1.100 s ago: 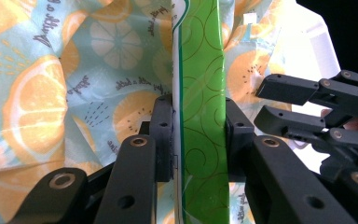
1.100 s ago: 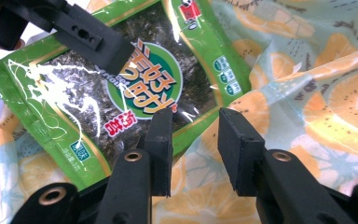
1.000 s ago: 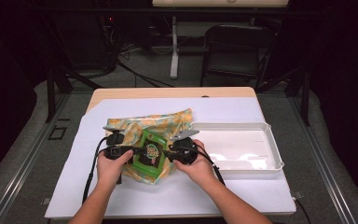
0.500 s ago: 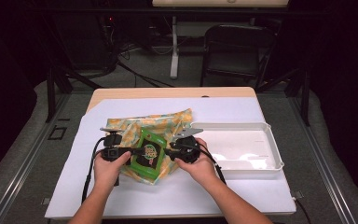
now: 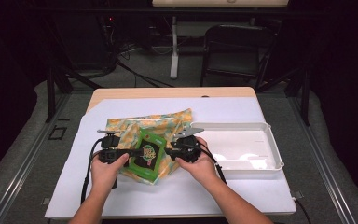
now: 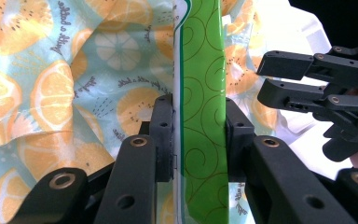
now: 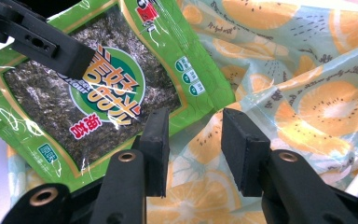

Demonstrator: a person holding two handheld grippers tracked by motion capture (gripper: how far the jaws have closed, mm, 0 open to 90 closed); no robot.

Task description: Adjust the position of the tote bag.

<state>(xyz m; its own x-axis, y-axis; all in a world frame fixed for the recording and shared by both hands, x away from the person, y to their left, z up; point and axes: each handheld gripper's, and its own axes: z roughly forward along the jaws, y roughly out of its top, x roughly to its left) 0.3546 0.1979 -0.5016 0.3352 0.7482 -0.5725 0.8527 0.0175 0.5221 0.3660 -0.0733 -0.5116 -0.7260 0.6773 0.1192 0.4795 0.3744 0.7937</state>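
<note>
green packet (image 6: 200, 116) clamped in left claw (image 6: 199, 140)

Right gripper (image 7: 193, 140) jaws have just been opening; nothing between the pads now, they sit off the edge of the green seaweed packet (image 5: 148, 154), over the citrus-print cloth (image 5: 121, 126). Packet has tipped up a little off the cloth, now clamped by the left gripper (image 6: 199, 140) alone.

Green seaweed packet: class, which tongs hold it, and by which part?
The left tongs clamp the green seaweed packet across its edge; the right tongs, just opening, hold nothing.
</note>
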